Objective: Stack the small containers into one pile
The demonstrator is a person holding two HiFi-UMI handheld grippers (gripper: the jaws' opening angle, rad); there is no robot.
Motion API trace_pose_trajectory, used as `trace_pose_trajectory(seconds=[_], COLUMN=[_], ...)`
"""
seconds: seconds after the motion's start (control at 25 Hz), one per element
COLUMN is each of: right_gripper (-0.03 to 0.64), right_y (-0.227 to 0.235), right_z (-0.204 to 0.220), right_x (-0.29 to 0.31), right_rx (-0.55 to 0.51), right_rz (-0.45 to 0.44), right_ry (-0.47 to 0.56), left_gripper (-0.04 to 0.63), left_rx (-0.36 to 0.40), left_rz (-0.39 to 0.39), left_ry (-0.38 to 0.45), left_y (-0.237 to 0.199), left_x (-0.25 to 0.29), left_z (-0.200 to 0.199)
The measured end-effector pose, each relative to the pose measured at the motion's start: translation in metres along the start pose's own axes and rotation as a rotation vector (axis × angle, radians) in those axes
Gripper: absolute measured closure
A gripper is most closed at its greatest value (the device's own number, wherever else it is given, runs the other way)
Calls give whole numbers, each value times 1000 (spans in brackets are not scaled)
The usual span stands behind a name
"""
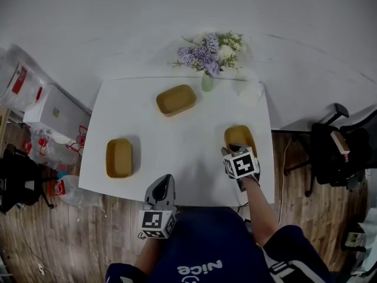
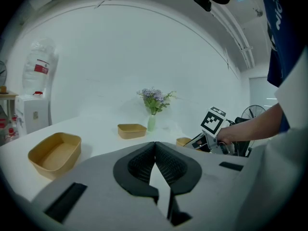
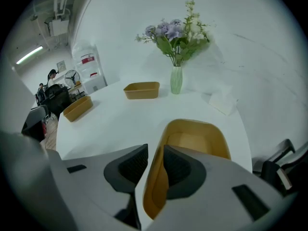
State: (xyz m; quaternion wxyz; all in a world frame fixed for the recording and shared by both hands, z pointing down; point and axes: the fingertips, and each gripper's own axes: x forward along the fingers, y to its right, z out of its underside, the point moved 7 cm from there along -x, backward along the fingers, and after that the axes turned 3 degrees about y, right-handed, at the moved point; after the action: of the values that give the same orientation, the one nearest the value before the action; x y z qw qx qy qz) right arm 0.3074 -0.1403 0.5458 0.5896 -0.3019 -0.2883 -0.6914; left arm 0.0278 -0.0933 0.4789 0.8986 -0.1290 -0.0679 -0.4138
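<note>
Right gripper [image 3: 155,154]: jaws part-open astride the rim of the near-right container [image 3: 197,139], gap at one pad. Left gripper [image 2: 155,146]: closed, empty, at the near table [image 1: 177,135] edge. Other containers: left [image 1: 119,157], far [image 1: 175,99].

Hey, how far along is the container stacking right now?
Done: nothing; all three containers sit apart on the table. In hand: the right gripper straddles the near wall of the right container, not visibly clamped. Remaining: stack it, the far container and the left container. The left gripper is shut, empty.
</note>
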Motion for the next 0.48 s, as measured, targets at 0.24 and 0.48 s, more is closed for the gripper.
trace_pose_trajectory(seconds=[0.24, 0.48], right_gripper=[548, 560], right_y=[3, -1], right_z=[-1, -4], right_x=[1, -9], right_rx=[6, -41], right_rz=[25, 40], right_ry=[-23, -5], left_gripper=[577, 577], left_rx=[-13, -36], left_rz=[-26, -26], left_ry=[8, -1], left_y=[1, 2], left_x=[-1, 0], left_z=[0, 0])
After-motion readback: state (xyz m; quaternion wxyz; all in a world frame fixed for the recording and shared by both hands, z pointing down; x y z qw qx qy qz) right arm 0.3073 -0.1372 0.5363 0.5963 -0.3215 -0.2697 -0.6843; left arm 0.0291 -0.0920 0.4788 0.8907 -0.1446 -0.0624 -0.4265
